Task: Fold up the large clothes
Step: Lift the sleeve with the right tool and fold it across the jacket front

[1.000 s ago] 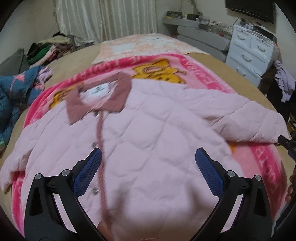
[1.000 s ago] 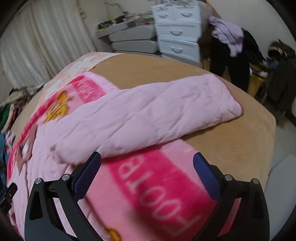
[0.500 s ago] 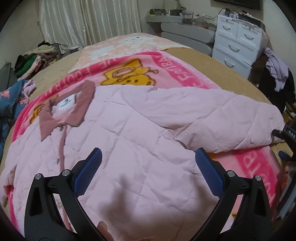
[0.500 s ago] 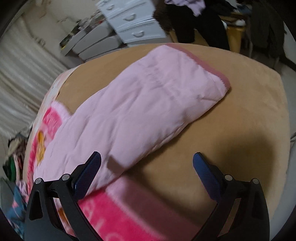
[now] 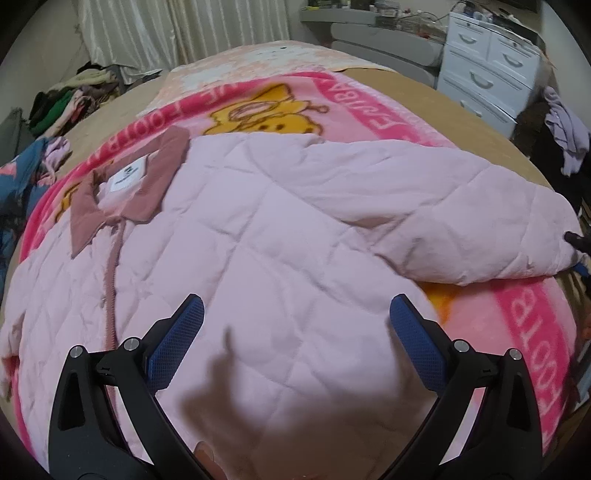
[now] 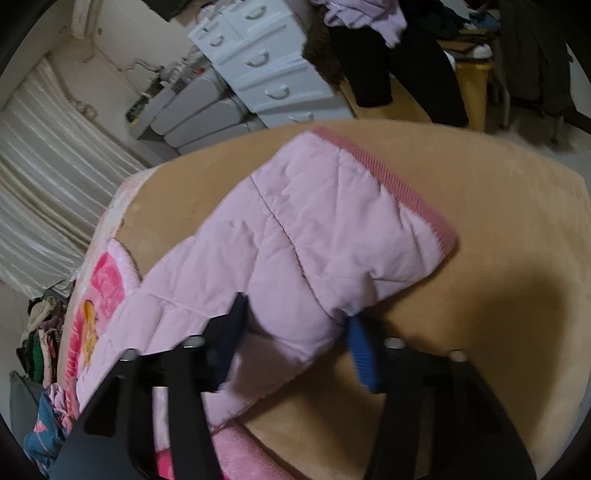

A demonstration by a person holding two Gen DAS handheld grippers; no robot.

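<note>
A pink quilted jacket [image 5: 258, 251] with a dusty-red collar [image 5: 125, 192] lies front-up and spread on a bed. Its sleeve [image 5: 461, 221] stretches to the right. My left gripper [image 5: 295, 332] is open and empty, hovering over the jacket's lower body. In the right wrist view the sleeve end [image 6: 314, 240] with its red ribbed cuff [image 6: 391, 184] lies on the tan bedcover. My right gripper [image 6: 295, 325] has one finger on each side of the sleeve's near edge, the jaws narrowed around the fabric. Its tip shows at the left wrist view's right edge [image 5: 576, 240].
A pink cartoon blanket [image 5: 369, 107] lies under the jacket on the tan bedcover [image 6: 498, 314]. White drawers [image 5: 491, 77] stand at the far right with hanging clothes [image 5: 565, 129]. Clothes piles [image 5: 70, 103] lie at the far left. Curtains [image 5: 184, 33] hang behind.
My right gripper moved onto the sleeve end and its jaws narrowed around the fabric. My left gripper shifted slightly right over the jacket and stayed open.
</note>
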